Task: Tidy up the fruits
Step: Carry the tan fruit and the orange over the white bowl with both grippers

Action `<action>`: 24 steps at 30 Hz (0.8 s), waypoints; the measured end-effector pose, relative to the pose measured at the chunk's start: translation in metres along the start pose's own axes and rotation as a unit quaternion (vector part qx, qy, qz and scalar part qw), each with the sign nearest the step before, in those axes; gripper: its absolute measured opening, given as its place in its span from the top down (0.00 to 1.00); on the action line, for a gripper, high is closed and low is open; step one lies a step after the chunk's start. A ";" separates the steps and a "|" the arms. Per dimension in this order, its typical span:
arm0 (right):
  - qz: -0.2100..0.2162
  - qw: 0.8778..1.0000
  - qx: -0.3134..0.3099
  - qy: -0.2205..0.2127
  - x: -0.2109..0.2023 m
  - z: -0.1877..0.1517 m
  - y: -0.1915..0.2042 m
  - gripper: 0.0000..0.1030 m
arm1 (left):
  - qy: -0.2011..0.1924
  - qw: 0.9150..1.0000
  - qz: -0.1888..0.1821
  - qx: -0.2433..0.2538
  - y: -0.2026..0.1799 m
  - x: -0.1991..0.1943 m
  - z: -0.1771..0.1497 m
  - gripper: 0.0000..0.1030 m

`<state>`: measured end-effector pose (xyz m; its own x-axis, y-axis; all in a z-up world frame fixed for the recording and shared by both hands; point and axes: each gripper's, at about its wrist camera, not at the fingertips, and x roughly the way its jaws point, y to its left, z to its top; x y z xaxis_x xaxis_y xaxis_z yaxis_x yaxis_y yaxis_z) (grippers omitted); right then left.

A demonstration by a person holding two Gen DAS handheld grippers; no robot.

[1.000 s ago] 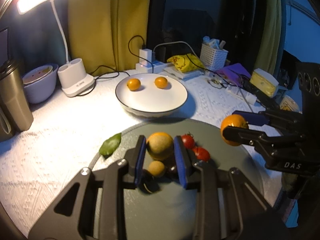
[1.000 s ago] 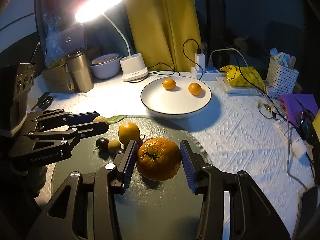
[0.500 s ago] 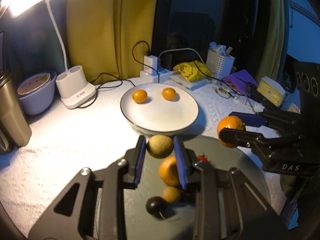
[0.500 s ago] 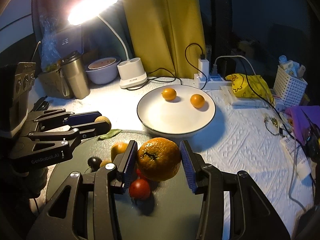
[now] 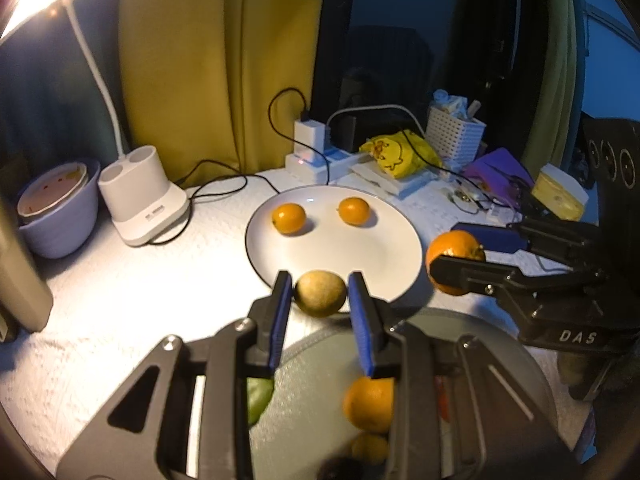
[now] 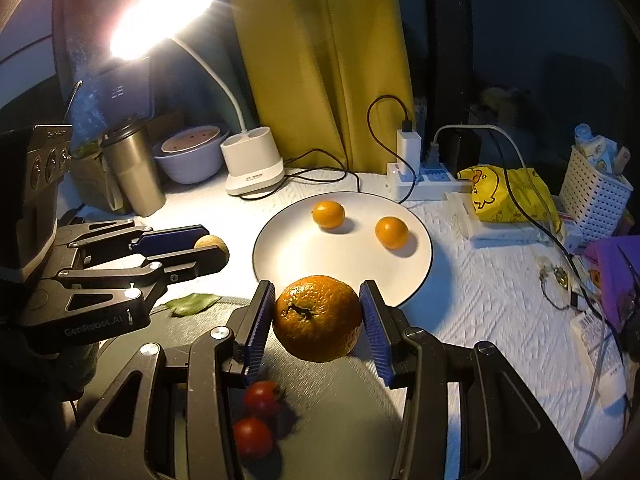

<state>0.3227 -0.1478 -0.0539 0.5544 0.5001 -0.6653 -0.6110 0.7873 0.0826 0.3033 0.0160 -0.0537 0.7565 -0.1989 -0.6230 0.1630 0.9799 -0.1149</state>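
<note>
My left gripper (image 5: 320, 300) is shut on a small brownish-green round fruit (image 5: 320, 298), held over the near rim of the white plate (image 5: 376, 256). My right gripper (image 6: 318, 320) is shut on a large orange (image 6: 318, 318), also at the plate's (image 6: 288, 264) near edge. Two small oranges (image 5: 288, 218) (image 5: 354, 210) lie on the plate's far side. Each gripper shows in the other's view: the right one (image 5: 460, 258) with its orange, the left one (image 6: 212, 246) with its fruit. On the dark round tray (image 6: 340, 400) below lie two cherry tomatoes (image 6: 260, 398), an orange (image 5: 368, 404) and a green leaf (image 6: 192, 304).
A lit desk lamp with a white base (image 6: 252, 168) stands at the back left, beside a lilac bowl (image 6: 188, 156) and a steel tumbler (image 6: 134, 172). A power strip with chargers (image 6: 420, 176), a yellow bag (image 6: 504, 192), a white basket (image 6: 596, 192) and cables crowd the back right.
Both grippers have carried their fruits forward from above the dark tray to the near rim of the white plate. Their grips have stayed the same.
</note>
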 end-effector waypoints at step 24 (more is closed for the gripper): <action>-0.039 0.999 0.016 0.009 0.071 0.023 -0.055 0.55 | 0.035 0.999 -0.005 -0.006 0.015 0.075 0.027 0.71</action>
<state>0.4089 -0.1474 -0.0890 0.5888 0.4300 -0.6844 -0.5479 0.8349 0.0531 0.3794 0.0151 -0.0817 0.7093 -0.2067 -0.6740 0.1621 0.9782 -0.1295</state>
